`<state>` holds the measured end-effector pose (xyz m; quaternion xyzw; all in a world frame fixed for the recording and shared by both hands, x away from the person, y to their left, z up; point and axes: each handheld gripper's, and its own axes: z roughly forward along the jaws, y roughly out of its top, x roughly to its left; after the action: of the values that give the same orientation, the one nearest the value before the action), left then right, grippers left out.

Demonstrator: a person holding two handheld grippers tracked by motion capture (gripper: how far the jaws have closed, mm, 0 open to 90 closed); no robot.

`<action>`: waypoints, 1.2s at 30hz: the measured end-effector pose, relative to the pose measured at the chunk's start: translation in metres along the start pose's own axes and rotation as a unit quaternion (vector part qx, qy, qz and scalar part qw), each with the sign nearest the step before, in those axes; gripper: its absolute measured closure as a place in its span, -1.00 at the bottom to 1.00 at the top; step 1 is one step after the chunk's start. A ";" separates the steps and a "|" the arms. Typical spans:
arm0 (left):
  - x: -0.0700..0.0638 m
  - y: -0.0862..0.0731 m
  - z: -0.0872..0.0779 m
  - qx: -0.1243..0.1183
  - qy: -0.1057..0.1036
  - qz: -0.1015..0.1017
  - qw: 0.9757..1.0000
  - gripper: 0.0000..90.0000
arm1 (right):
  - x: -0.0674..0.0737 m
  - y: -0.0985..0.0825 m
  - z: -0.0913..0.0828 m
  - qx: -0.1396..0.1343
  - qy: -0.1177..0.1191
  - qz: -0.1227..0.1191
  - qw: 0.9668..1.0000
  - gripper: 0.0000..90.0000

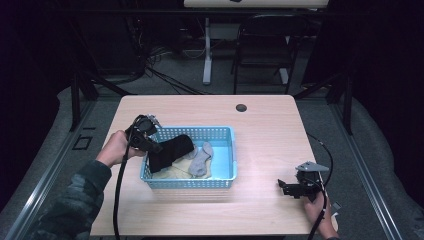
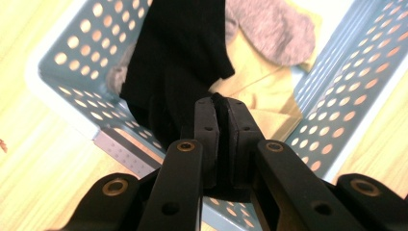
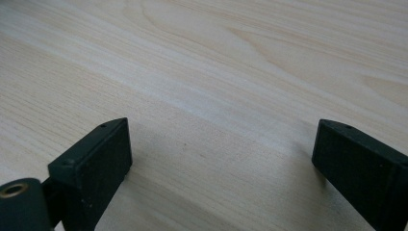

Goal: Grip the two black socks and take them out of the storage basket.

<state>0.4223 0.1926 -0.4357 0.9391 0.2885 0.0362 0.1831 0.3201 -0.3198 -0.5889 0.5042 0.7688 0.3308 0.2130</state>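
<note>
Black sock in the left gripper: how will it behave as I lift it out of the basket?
The black sock already droops from the left gripper, so it will probably dangle limp. It looks light. Its end lies on the grey sock, which it might drag.

No legible text, label, brand, number or sign appears on any surface in these views.
</note>
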 end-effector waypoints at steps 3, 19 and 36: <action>-0.001 0.004 -0.008 -0.005 0.001 0.006 1.000 0.89 | 0.000 0.000 0.000 0.000 0.000 0.000 1.000 -0.87; -0.010 0.028 -0.039 -0.040 0.006 0.028 0.999 0.89 | 0.000 0.000 0.000 0.000 0.000 0.000 1.000 -0.86; 0.001 0.023 -0.085 -0.081 0.043 0.010 0.996 0.89 | 0.000 0.000 0.000 0.000 0.000 0.000 1.000 -0.86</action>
<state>0.4204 0.2024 -0.3481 0.9216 0.2826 0.1020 0.2457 0.3201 -0.3197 -0.5890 0.5045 0.7683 0.3312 0.2132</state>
